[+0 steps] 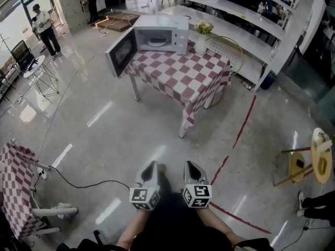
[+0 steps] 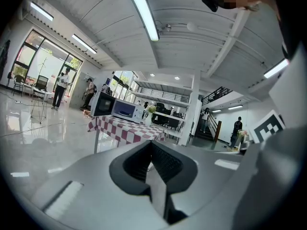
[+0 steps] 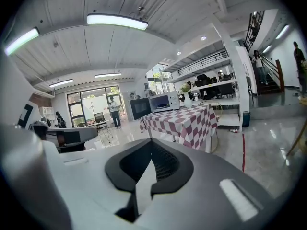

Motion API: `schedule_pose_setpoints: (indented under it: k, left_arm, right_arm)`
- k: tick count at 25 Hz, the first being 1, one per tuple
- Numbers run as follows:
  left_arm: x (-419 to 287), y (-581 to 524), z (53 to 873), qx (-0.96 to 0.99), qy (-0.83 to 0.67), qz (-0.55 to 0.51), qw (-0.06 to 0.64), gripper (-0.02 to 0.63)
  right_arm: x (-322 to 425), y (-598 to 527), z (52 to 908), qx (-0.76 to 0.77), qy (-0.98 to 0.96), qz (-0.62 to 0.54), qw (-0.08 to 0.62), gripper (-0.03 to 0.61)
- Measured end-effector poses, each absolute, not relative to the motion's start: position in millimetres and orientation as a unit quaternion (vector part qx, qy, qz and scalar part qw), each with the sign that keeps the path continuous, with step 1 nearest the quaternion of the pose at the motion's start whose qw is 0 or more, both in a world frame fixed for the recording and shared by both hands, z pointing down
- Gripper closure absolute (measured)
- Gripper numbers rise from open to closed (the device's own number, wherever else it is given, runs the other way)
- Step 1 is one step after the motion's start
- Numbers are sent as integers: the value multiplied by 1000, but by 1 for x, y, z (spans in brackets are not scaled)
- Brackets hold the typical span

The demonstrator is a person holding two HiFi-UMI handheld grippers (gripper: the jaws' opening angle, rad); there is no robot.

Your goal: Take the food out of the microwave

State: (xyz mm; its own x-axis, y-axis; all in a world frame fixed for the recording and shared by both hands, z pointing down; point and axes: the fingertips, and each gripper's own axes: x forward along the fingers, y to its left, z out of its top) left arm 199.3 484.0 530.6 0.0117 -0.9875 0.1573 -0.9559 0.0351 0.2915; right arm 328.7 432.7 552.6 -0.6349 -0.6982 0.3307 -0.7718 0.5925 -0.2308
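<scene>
The white microwave (image 1: 159,33) stands on a red-and-white checked table (image 1: 183,75) far ahead, its door (image 1: 121,52) swung open to the left. Inside it a pale plate (image 1: 155,42) shows; what lies on it is too small to tell. My left gripper (image 1: 152,164) and right gripper (image 1: 189,164) are held side by side close to my body, well short of the table, both shut with nothing between the jaws. The left gripper view shows the left gripper (image 2: 151,143) and the distant microwave (image 2: 125,110). The right gripper view shows the right gripper (image 3: 152,146) and the microwave (image 3: 165,101).
A white vase with flowers (image 1: 200,38) stands beside the microwave. A red floor line (image 1: 238,135) runs to the right. A second checked table (image 1: 15,187) and a black cable (image 1: 78,182) lie at the left, wooden stools (image 1: 314,158) at the right. A person (image 1: 46,29) stands far back left.
</scene>
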Motion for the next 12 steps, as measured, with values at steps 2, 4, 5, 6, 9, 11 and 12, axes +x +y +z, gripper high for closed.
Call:
schedule_pose_setpoints:
  k: [2, 4, 5, 6, 9, 11, 12]
  left_arm:
    - [197, 475, 529, 698, -696, -48, 158, 604]
    - [194, 467, 528, 704, -691, -46, 155, 604]
    - [191, 464, 528, 705, -691, -45, 155, 604]
    - [188, 461, 527, 705, -691, -44, 154, 604]
    - [173, 451, 524, 699, -697, -43, 151, 604]
    - [160, 445, 523, 693, -704, -43, 149, 604]
    - [155, 443, 523, 690, -707, -44, 149, 604]
  right_arm:
    - [326, 424, 552, 420, -884, 177, 103, 578]
    - [321, 416, 553, 424, -882, 175, 104, 578]
    - [319, 412, 553, 426, -881, 175, 104, 578]
    - [316, 408, 552, 428, -881, 174, 103, 578]
    - [306, 397, 548, 431, -880, 171, 99, 578]
    - [297, 390, 546, 429, -882, 169, 98, 577]
    - [293, 387, 546, 428, -883, 168, 98, 578]
